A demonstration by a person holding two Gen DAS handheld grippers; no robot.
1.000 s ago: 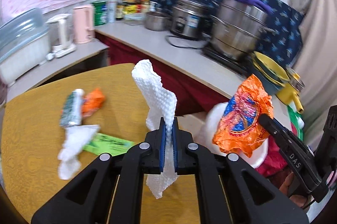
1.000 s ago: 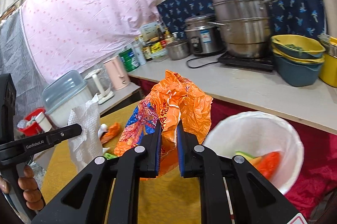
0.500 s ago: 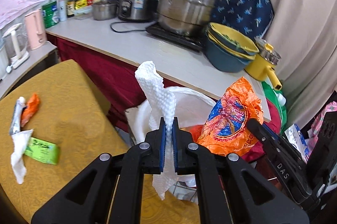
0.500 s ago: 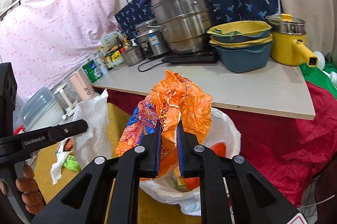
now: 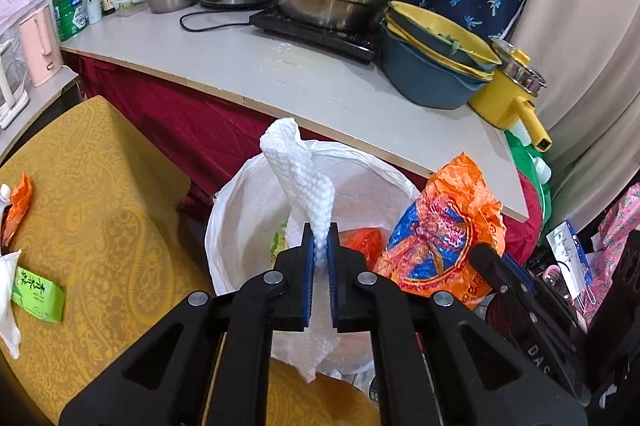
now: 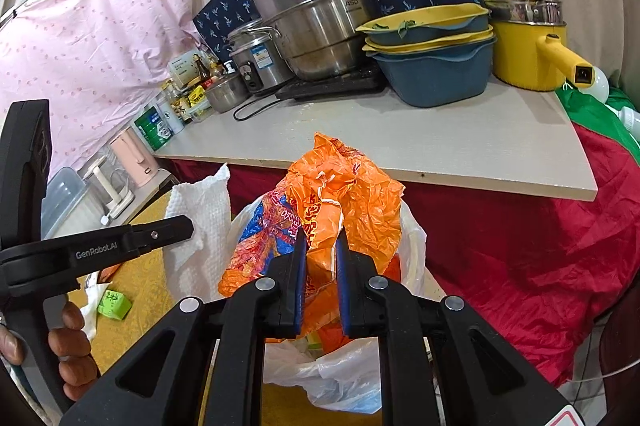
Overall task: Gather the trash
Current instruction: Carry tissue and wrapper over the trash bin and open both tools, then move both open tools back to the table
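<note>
My left gripper (image 5: 320, 250) is shut on a crumpled white paper towel (image 5: 301, 169), held upright over a white bin lined with a plastic bag (image 5: 236, 209). Beside it to the right, my right gripper (image 6: 321, 246) is shut on a crumpled orange and blue snack wrapper (image 6: 344, 189), which also hangs over the bin (image 6: 414, 238). Red and green scraps lie inside the bin. From the right wrist view the left gripper's finger (image 6: 132, 238) shows at the left with the towel (image 6: 200, 222) behind it. A hand (image 6: 68, 358) grips its handle.
On the yellow patterned table (image 5: 100, 193) at the left lie a green packet (image 5: 38, 294), a white tissue (image 5: 8, 302) and an orange wrapper (image 5: 18, 201). Behind the bin runs a counter (image 5: 320, 85) with steel pots, stacked bowls and a yellow pot. Red cloth hangs below it.
Both grippers swung right from above the yellow table to above the bin and came down a little, each keeping its piece of trash. The table litter slid to the left edge of view.
</note>
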